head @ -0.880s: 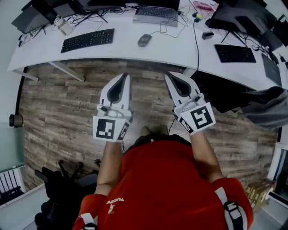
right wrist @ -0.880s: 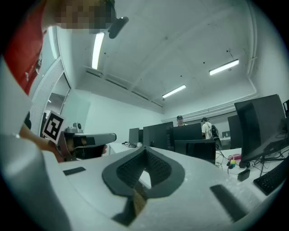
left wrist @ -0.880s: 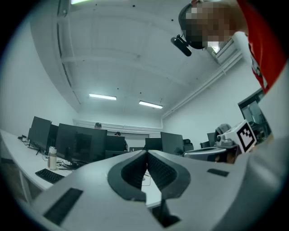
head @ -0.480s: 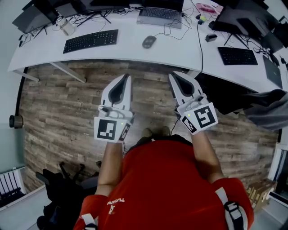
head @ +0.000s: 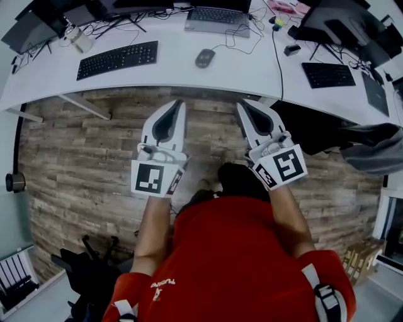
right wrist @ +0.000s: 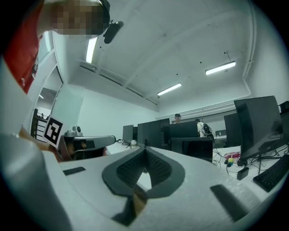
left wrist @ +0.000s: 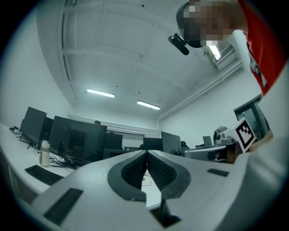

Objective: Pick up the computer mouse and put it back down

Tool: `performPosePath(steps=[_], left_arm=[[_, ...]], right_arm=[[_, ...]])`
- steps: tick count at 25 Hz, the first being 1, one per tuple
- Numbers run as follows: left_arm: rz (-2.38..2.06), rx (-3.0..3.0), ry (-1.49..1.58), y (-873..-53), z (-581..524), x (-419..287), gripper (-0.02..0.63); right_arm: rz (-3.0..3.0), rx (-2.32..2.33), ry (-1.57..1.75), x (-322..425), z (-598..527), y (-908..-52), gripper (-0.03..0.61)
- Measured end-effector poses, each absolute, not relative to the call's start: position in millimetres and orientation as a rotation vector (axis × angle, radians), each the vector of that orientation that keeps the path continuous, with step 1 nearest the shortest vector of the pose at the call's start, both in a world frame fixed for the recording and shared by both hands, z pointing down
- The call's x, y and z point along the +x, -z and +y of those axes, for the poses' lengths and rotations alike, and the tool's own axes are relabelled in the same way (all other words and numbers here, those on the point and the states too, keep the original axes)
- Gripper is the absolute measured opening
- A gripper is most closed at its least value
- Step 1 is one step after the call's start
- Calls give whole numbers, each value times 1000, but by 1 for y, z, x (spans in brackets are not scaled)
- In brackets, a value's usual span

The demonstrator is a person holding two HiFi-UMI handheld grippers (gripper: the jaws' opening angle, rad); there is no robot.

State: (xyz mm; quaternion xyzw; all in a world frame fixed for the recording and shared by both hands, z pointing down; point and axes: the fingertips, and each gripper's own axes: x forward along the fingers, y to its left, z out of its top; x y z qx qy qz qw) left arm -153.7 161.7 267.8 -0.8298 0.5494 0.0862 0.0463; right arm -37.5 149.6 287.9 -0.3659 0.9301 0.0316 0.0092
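Grey mouse (head: 204,58) sits on the white tabletop (head: 170,75), btw. the keyboard (head: 118,60) on its left and the laptop (head: 215,16) further back, w/ its cable trailing toward the rear. We hold both tools over the wood floor (head: 82,163), short of the tabletop edge and well apart from the mouse. Left gripper (head: 179,102): fingers together, nothing btw. them. Right gripper (head: 242,104): same, fingers tip to tip, empty. Both point fwd toward the tabletop, approx. level.

Progress, as we judge it: no step done. The mouse lies untouched and neither tool is over the tabletop yet. Left to do: choose a gripper (the mouse lies roughly btw. the two lines of reach, so either could go), bring it past the edge, spread its fingers, straddle the mouse, clamp, lift clear, set it back down, let go. I.e. the whole pick-and-place is ahead of us.
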Motion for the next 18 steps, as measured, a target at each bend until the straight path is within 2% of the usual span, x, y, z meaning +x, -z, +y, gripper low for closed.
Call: performPosePath(steps=[18], left_arm=[[1796, -2560, -92, -309, -4, -138, 14]], right_arm=[[2963, -1074, -114, -27, -19, -308, 3]])
